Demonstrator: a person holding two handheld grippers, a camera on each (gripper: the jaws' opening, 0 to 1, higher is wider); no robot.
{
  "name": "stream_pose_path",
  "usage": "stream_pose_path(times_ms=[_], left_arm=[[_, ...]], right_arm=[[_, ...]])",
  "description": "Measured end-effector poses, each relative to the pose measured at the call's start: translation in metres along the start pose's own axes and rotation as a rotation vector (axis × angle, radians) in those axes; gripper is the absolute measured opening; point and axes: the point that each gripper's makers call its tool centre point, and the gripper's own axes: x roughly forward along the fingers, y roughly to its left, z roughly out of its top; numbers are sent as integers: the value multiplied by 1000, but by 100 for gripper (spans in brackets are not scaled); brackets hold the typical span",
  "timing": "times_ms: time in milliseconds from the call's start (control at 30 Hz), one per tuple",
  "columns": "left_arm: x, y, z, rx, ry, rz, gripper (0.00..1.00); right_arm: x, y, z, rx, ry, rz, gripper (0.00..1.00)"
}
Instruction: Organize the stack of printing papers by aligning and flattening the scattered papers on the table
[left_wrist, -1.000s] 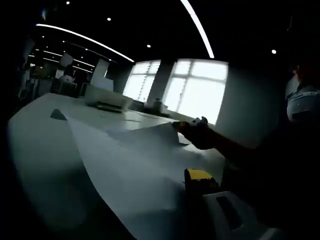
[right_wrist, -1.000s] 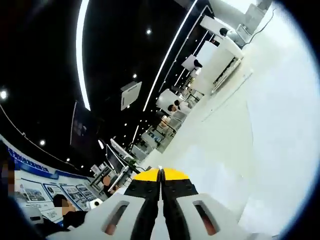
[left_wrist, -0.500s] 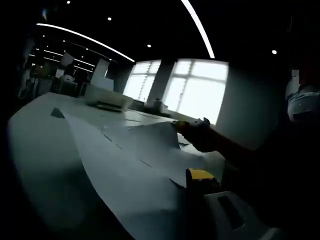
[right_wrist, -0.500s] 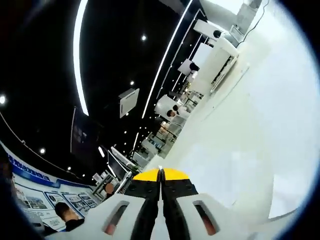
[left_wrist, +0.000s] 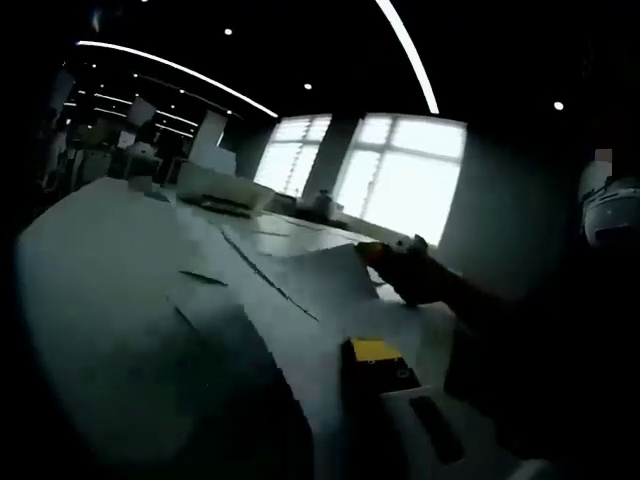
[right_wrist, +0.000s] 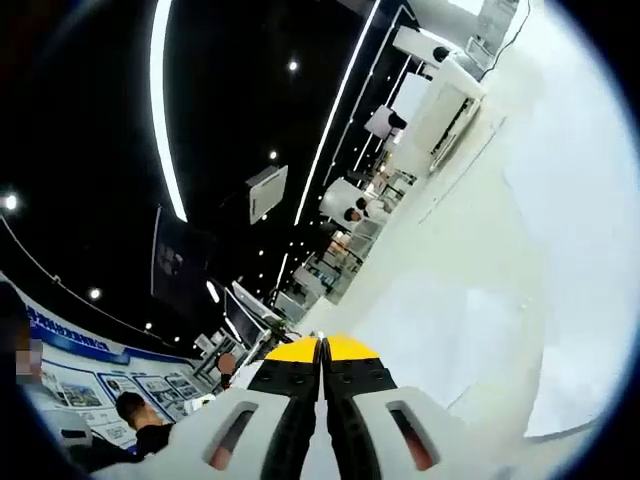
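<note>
With the right gripper (right_wrist: 322, 352) jaws pinched together, seemingly on a paper sheet (left_wrist: 300, 280) at centre frame, draw it flat and square; left jaws unreadable.

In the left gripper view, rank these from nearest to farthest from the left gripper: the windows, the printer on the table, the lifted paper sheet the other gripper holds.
1. The lifted paper sheet, just ahead of the left gripper, pinched at its right edge by the right gripper.
2. The printer, farther back on the table, upper left.
3. The windows, on the far wall.
</note>
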Motion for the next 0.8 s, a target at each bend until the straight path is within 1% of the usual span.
stream_pose_path(times_ms=[100,133,200,267,300,333,367,400,433,467,533,600,633,700,733,767,800], left_arm=[[0,-4,-1,85,-2,7,5],[-1,-6,-2,117,3,7,5],[-3,-10,-1,158,-7,6,5],[-4,-13,-1,190,-14,1,5],[-5,-13,1,233,-24,2,5],[-6,-15,3,270,-30,4,5],[-6,-16,4,305,-37,2,5],[-8,-19,5,378,-48,0,5],[-9,-20,6,425,-55,8,5],[-9,-23,6,473,-63,4,5],[-11,-31,8,563,-97,-15,5],[-13,-33,10,564,-115,-15,5],[-16,-34,14,568,-140,-22,5],[-21,-35,20,557,-183,-36,5],[-22,-36,22,550,-199,-44,5],[-24,-37,25,540,-214,-56,5],[-26,-38,27,527,-227,-63,5]], right_arm=[[0,11,1,-119,11,23,0],[0,14,2,-168,16,23,1],[0,17,2,-263,28,28,9],[-2,18,2,-308,38,29,15],[-4,19,2,-332,42,34,17],[-5,19,1,-337,49,33,19],[-6,19,-1,-358,57,29,23],[-6,21,-5,-383,59,30,25],[-7,21,-6,-399,60,34,26],[-7,21,-7,-401,65,38,29],[-8,21,-9,-404,68,53,36],[-8,21,-10,-417,70,56,44],[-8,16,-8,-427,77,50,47],[-8,13,-9,-456,92,44,51],[-8,9,-6,-466,103,48,53],[-8,9,-7,-466,110,55,55],[-7,9,-9,-461,121,66,56]])
